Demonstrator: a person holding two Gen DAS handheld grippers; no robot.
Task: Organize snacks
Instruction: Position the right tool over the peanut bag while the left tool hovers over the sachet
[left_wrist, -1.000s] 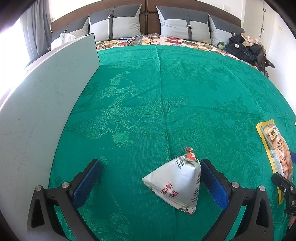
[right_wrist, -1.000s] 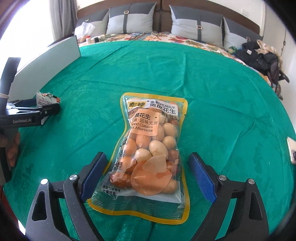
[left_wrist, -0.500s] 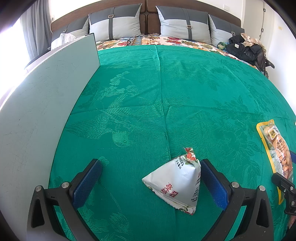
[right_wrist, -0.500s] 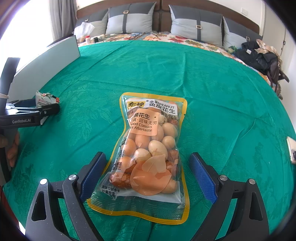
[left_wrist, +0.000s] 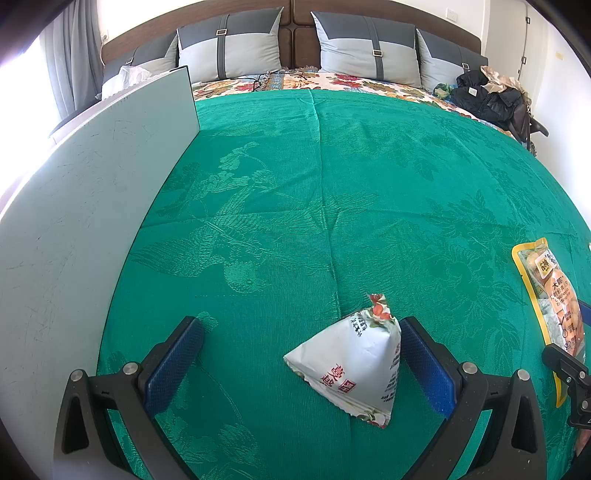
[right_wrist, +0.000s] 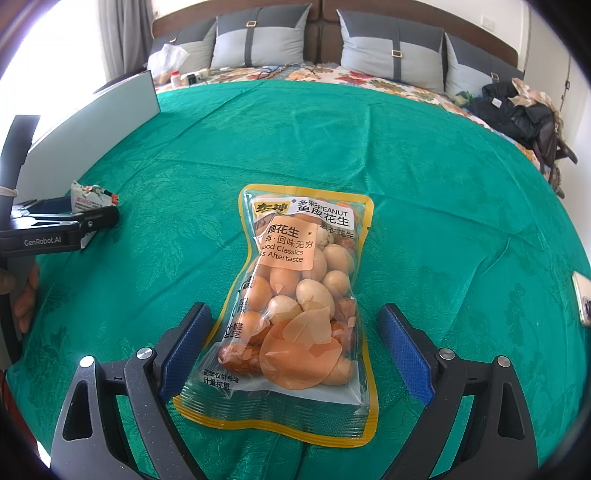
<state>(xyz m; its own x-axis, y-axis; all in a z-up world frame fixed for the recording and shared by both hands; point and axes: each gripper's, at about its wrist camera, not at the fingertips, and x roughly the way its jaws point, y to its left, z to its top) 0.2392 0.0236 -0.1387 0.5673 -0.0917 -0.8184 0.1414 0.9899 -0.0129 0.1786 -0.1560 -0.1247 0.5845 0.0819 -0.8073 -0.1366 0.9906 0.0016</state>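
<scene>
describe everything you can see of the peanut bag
The peanut bag is a clear plastic pouch with a yellow border, an orange label and Chinese print plus "PEANUT". Coated nuts fill it. It lies flat and sealed on the green bedspread, between the open jaws of the right gripper, the left one close against its edge.

2 snack packets, 4 pillows

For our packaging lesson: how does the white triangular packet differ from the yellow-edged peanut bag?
The white triangular packet is opaque and stands as a pyramid; the peanut bag is clear-fronted, showing its nuts, and lies flat. The packet sits against one side of the left gripper; the bag lies centred in the right gripper. Both rest on the green cloth, ungripped.
</scene>
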